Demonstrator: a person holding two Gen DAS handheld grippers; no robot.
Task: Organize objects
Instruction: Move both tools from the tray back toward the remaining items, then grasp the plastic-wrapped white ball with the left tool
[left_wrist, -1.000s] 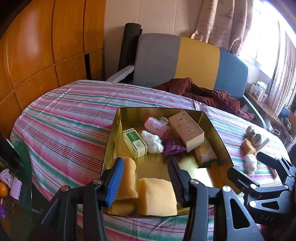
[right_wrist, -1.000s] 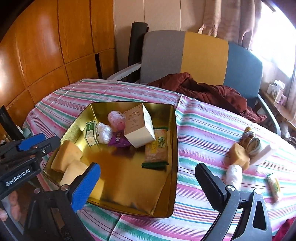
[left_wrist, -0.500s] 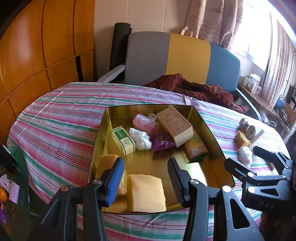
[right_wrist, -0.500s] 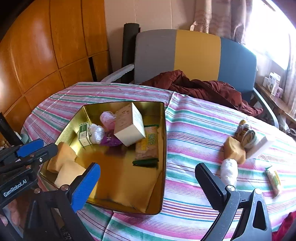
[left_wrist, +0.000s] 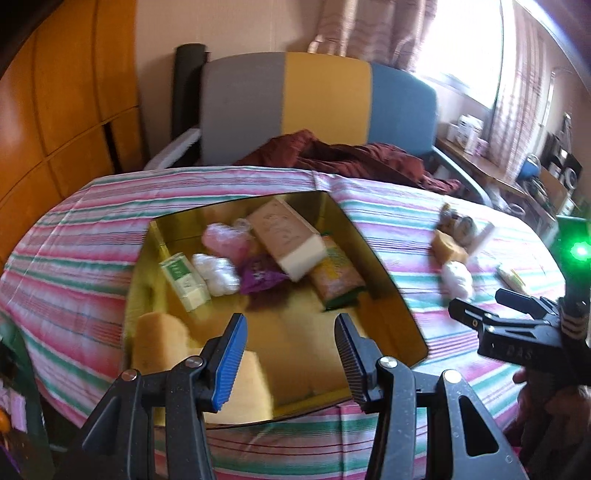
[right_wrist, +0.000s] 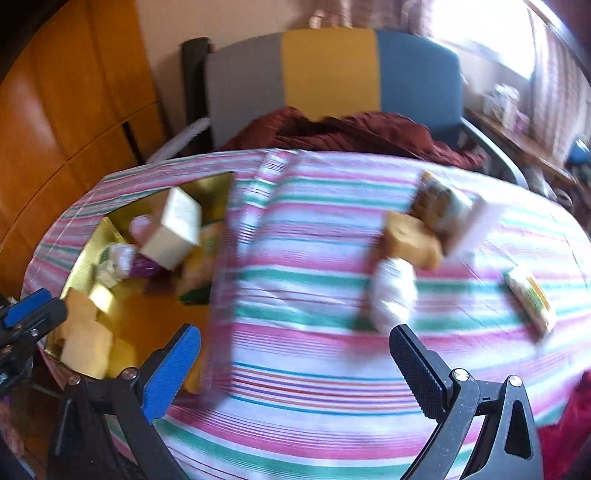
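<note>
Right gripper (right_wrist: 291, 360): spread wide, nothing between the fingers, hanging over bare striped cloth at the near edge of the table (right_wrist: 314, 413).
Left gripper (left_wrist: 290, 345): partly spread, empty, poised over the near end of the gold tray (left_wrist: 384, 273), just above the yellow sponges (left_wrist: 243, 384) lying there.
Step in hand (a judgement): reaching for the loose pieces right of the tray, white wrapped bundle (right_wrist: 391, 291) first, since nearest.
White wrapped bundle: on the cloth just beyond the right fingers, touching or nearly touching the tan sponge block (right_wrist: 410, 240) behind it.
Approach: centre the wide fingers on the bundle's narrow sides, lower until both pads flank it, then close gently (soft wrapping, likely to crumple).
Caution: avoid dragging the tan block or bunching the cloth.
Small green-and-yellow packet (right_wrist: 530, 299): far right, lying apart from the rest.
Farther cluster: round patterned item (right_wrist: 439, 206) and white flat piece (right_wrist: 484, 221), leaning together behind the tan block; details blurred.
Tray contents, far end: beige box (left_wrist: 286, 236), green carton (left_wrist: 183, 278), pink and white bundles, purple wrapper, snack packet; open room in the near middle for drop-offs.
</note>
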